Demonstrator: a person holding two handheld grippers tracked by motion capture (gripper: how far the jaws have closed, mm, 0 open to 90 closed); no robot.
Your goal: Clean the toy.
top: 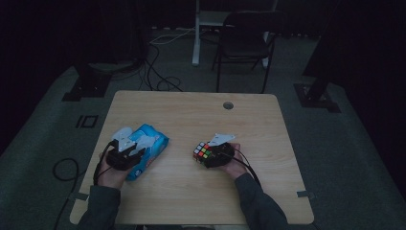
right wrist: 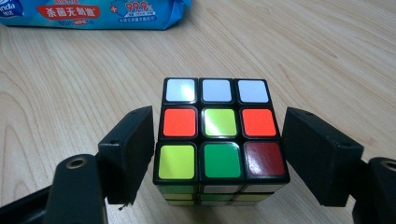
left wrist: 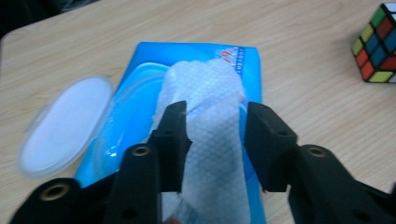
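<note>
A blue wet-wipe pack [top: 154, 143] lies at the table's left with its round lid [left wrist: 65, 126] flipped open. A white wipe [left wrist: 205, 88] stands up out of the pack and runs between the jaws of my left gripper [left wrist: 215, 109]. The left jaw touches its edge and the right jaw stands just clear, so the gripper is open. In the high view my left gripper [top: 134, 151] hovers over the pack's near end. A Rubik's cube [right wrist: 219, 123] sits at centre right [top: 202, 152]. My right gripper [right wrist: 217, 114] has both pads flush against its sides, shut on it.
The wooden table [top: 191, 110] has a cable hole [top: 228, 105] near its far edge. A dark chair [top: 244, 38] and cables stand on the floor beyond it. The cube [left wrist: 376, 46] lies to the right of the pack [left wrist: 187, 49] with bare wood between them.
</note>
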